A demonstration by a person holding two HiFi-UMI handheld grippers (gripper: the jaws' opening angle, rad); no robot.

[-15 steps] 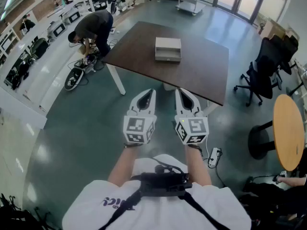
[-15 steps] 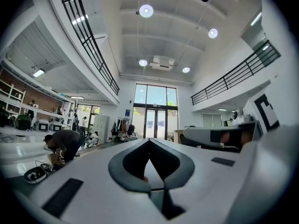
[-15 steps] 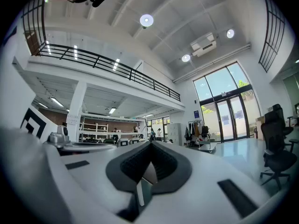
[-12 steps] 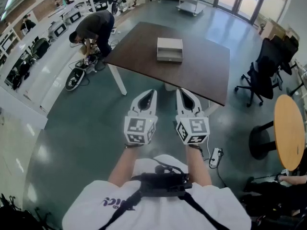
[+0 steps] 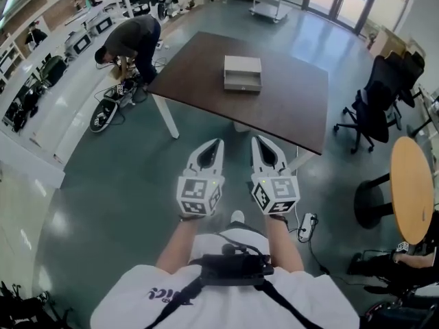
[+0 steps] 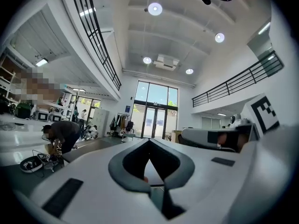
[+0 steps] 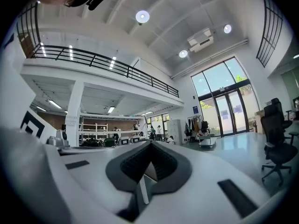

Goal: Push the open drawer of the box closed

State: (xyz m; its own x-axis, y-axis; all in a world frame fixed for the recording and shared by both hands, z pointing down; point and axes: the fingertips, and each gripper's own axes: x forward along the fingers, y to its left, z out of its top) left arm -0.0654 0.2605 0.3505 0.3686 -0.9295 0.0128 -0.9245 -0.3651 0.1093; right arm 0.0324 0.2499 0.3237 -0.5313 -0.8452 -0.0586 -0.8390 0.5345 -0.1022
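Note:
A small grey box [image 5: 242,72] with its drawer pulled out toward me sits on the dark brown table [image 5: 206,70], far ahead in the head view. My left gripper [image 5: 217,142] and right gripper [image 5: 256,140] are held side by side close to my chest, over the floor and well short of the table. Both have their jaws closed tip to tip with nothing between them. In the left gripper view the left gripper [image 6: 149,140] points level across the room; the right gripper [image 7: 150,143] does the same in its own view. The box shows in neither gripper view.
A person [image 5: 130,38] bends over equipment at the table's left corner. A black office chair [image 5: 378,101] stands to the right, and a round wooden table [image 5: 413,187] lies further right. A power strip [image 5: 306,225] lies on the floor near my right side.
Both grippers have sunk slightly lower in the head view and the camera has shifted a little. The table and box keep their place, and the jaws stay as they were.

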